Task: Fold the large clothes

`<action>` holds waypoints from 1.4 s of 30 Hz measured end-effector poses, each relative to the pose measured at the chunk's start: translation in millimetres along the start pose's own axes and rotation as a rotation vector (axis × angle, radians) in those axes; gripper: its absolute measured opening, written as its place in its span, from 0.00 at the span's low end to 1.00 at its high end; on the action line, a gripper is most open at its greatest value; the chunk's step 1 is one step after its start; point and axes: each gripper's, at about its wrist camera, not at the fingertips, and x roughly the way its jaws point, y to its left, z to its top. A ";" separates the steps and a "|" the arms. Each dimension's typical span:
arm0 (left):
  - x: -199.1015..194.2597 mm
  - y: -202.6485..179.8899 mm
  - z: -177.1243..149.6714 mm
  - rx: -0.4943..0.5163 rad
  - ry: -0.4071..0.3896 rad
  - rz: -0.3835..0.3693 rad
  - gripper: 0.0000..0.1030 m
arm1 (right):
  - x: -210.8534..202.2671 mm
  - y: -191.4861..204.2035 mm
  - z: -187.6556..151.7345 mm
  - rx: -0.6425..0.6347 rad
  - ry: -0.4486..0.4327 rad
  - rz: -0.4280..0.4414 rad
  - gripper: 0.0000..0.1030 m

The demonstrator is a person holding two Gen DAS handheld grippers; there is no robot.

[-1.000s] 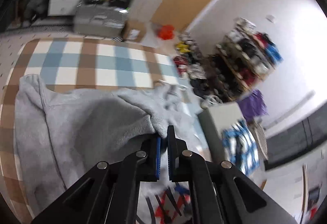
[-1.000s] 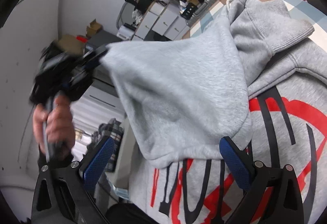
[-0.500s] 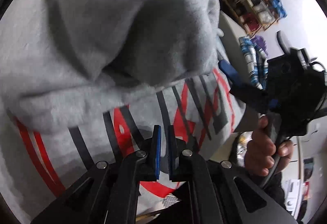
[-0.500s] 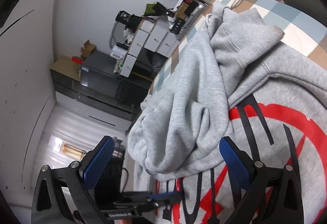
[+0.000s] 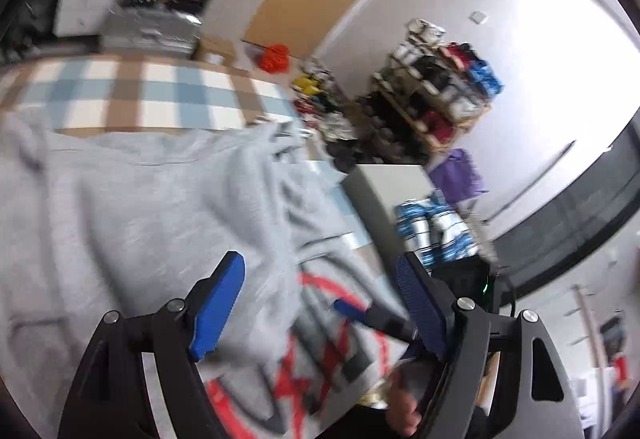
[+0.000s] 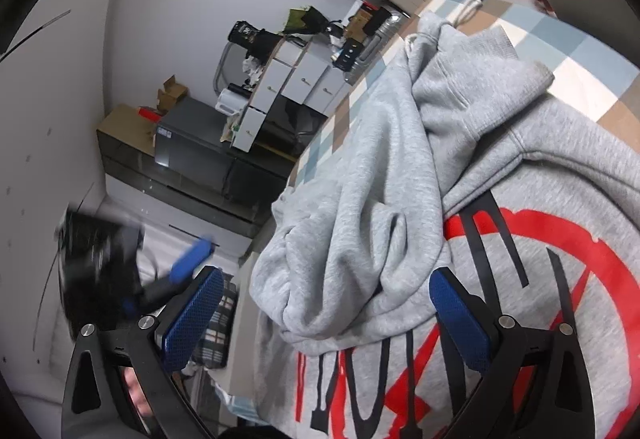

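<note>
A grey hoodie (image 5: 140, 207) with a red and black print (image 6: 520, 239) lies spread on the checked tablecloth (image 5: 120, 95). One sleeve (image 6: 360, 199) lies bunched across its front, its cuff end just ahead of my right gripper (image 6: 328, 279), which is open with nothing between its blue pads. My left gripper (image 5: 320, 263) hovers over the hoodie; its jaws are opening and hold nothing. The left gripper (image 6: 192, 259) appears blurred at the left of the right wrist view. In the left wrist view the right gripper (image 5: 376, 315) and a hand (image 5: 400, 407) sit low on the right.
Beyond the table's far edge are white drawers (image 6: 300, 79), a dark cabinet (image 6: 192, 151), cardboard boxes and an orange bag (image 5: 274, 57). A loaded shoe rack (image 5: 436, 95) lines the wall, with a white box (image 5: 384, 191) beside the table.
The left gripper carried the sleeve over the hoodie's front, let go of it, opened and drew back. The sleeve now rests bunched on the print. The right gripper stayed open, almost still.
</note>
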 end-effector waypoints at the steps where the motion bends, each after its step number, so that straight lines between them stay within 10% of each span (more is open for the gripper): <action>1: 14.7 12.3 4.9 -0.045 0.046 -0.029 0.73 | -1.4 -0.1 0.4 -0.004 -0.003 0.001 1.00; 10: 37.8 95.7 -57.7 -0.294 0.137 -0.033 0.60 | -2.6 -6.9 5.0 0.019 0.011 0.025 1.00; 17: 15.4 82.3 -72.0 -0.212 0.120 -0.004 0.50 | 7.3 21.9 2.1 -0.010 0.039 0.095 1.00; 26: 17.3 103.9 -73.1 -0.300 0.094 -0.121 0.50 | 98.9 26.8 19.0 0.173 0.297 0.249 1.00; 30: 14.8 103.4 -69.9 -0.297 0.113 -0.128 0.50 | 107.3 -17.9 14.6 0.266 0.318 0.128 1.00; 35: 9.8 101.0 -65.7 -0.312 0.132 -0.115 0.50 | 87.6 -21.5 3.8 0.093 0.328 -0.027 0.64; 42: -31.6 82.7 -34.5 -0.179 0.026 0.037 0.57 | 74.5 53.9 23.9 -0.314 0.342 -0.314 1.00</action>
